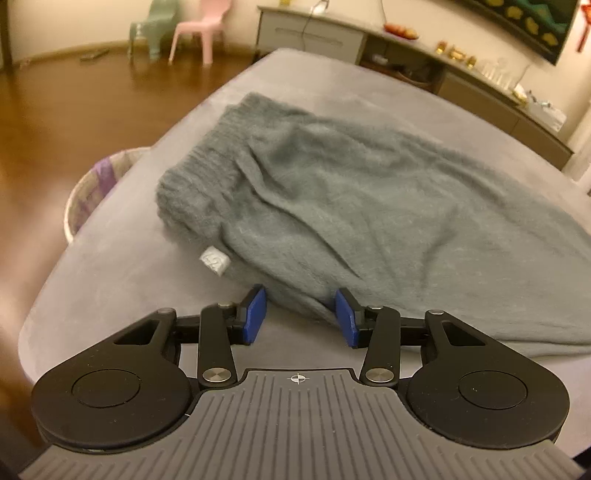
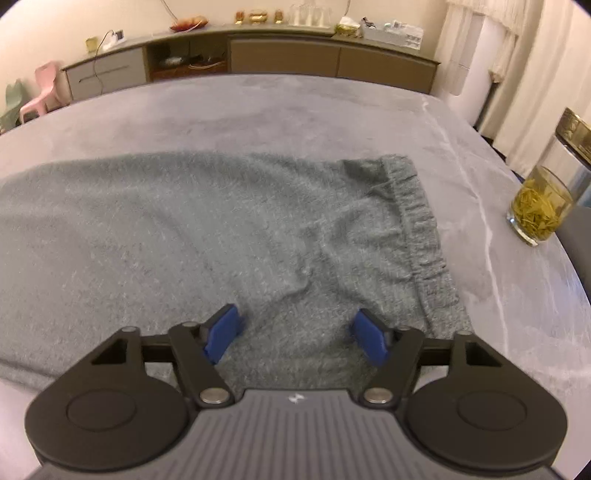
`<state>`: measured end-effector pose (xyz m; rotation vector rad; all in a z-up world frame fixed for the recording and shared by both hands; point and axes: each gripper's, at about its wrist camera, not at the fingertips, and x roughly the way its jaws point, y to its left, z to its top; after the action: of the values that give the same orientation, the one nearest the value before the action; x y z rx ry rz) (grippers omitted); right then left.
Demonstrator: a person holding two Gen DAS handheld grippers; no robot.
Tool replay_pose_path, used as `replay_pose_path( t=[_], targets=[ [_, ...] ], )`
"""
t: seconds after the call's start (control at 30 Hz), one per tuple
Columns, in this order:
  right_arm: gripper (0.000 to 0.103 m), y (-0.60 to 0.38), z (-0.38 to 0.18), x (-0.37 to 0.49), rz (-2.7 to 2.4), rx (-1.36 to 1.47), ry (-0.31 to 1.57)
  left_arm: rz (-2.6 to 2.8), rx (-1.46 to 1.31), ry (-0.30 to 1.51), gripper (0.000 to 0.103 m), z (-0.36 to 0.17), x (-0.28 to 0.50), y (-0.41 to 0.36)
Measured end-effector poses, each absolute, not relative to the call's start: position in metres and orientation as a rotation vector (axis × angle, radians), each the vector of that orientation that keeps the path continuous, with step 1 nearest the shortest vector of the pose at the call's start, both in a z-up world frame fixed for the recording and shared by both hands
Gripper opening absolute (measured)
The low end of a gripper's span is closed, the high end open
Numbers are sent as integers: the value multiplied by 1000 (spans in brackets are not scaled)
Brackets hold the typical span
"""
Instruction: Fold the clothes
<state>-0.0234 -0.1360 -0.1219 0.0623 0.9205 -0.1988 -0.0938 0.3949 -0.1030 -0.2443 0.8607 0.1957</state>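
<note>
A wide grey, softly cloth-covered table [image 2: 295,110] fills both wrist views in a warmly lit living room. Nearest the camera, at the bottom centre of the left view, the left gripper [image 1: 301,317] has its blue-padded fingers spread wide with nothing held; they straddle the near edge of a garment, likely lined up to pinch that edge. At the bottom centre of the right view, the right gripper [image 2: 297,338] is likewise spread wide and empty, its pads low over or against the cloth beside the waistband, probably so both tools can lift the near side together. The garment is a pair of fuzzy grey-green knit trousers [image 1: 369,192], lying flat across the middle of the table, seemingly with one leg over the other. A ribbed cuff sits at the centre left of the left view, with a small white tag [image 1: 215,261] poking out beside it. The gathered elastic waistband [image 2: 417,229] runs down the right of the right view. The fabric looks thick and soft, with shallow creases. Further off, a glass of tea [image 2: 539,210] stands at the right edge, well apart from the trousers. A basket [image 1: 92,188] sits beside the table at centre left. Beyond are a long sideboard [image 2: 258,55] and a pink chair [image 1: 199,29].
</note>
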Motion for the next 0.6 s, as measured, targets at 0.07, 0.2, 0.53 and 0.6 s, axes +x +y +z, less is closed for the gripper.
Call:
replay_pose_path(
  t=[0.07, 0.2, 0.53, 0.6],
  targets=[
    [78, -139, -125, -21, -210, 69, 939, 214, -204, 838, 38, -105, -92, 400],
    [79, -149, -128, -18, -247, 95, 959, 238, -192, 814, 44, -108, -79, 421],
    [62, -212, -93, -61, -384, 440, 718, 257, -221, 810, 42, -104, -92, 429],
    [67, -228, -90, -77, -461, 511, 677, 243, -215, 782, 39, -90, -102, 421]
  ],
)
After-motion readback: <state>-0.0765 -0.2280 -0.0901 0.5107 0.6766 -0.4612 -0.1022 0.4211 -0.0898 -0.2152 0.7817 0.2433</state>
